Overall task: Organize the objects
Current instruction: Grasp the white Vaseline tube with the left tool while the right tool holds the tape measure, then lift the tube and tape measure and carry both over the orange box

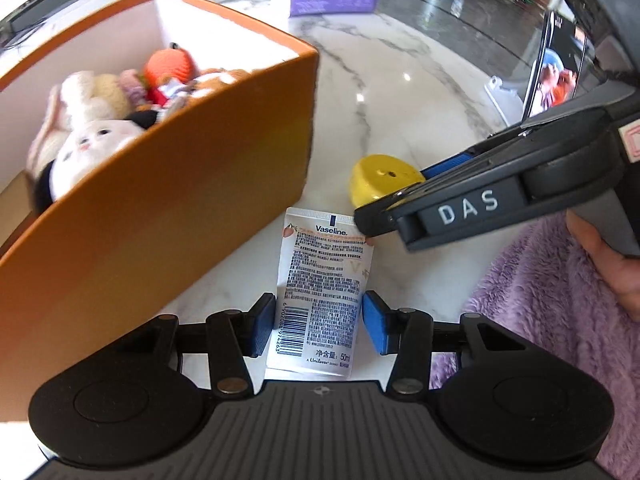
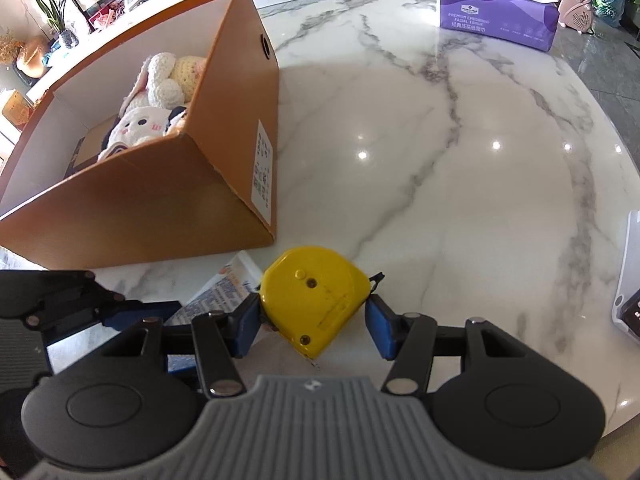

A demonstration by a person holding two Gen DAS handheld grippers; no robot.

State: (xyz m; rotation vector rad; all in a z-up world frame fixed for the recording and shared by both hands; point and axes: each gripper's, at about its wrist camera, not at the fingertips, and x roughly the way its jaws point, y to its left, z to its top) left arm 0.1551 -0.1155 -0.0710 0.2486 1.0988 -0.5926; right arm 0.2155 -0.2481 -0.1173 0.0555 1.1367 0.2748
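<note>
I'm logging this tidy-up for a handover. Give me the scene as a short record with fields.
surface: marble table
container: orange box holding plush toys
left gripper: straddles Vaseline tube, small gaps at pads
right gripper: around yellow tape measure, left pad touching
far edge: purple tissue pack
</note>
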